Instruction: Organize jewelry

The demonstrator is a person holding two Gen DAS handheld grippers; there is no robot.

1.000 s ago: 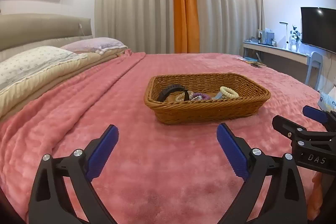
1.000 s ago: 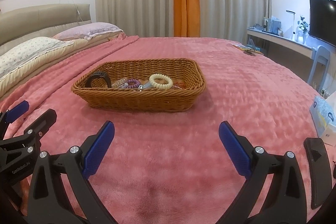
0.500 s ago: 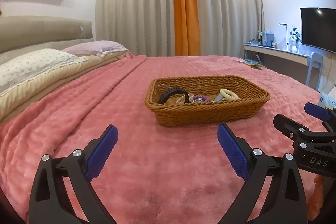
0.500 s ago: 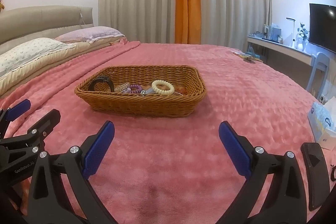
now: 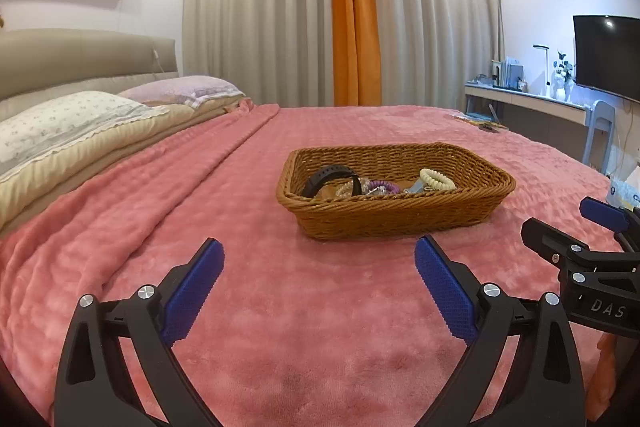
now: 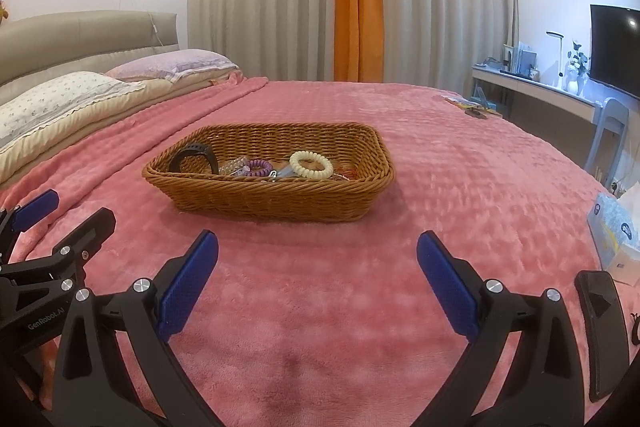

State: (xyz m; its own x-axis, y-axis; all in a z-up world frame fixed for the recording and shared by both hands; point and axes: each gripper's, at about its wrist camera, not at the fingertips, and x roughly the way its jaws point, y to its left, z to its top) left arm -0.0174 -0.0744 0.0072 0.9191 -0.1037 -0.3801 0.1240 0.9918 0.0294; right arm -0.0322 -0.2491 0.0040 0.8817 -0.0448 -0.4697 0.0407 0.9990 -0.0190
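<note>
My left gripper (image 5: pixel 318 281) and right gripper (image 6: pixel 318 273) gape wide and empty short of the basket (image 6: pixel 280 199), whose tangled jewelry (image 6: pixel 256 167) could snag together when I pinch.

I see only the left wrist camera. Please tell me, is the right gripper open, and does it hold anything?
Observer: The right gripper is open and empty, over the pink blanket, short of the basket.
Operator: Is there something in the basket to the right of the cream coil ring? The wall hides that corner from me.
Observer: Yes, a thin reddish-orange piece lies beside the cream coil ring, toward the right wall.
Operator: Does anything lie close to the right gripper?
Observer: A flat black object lies on the blanket at its right side. I cannot tell what it is.
</note>
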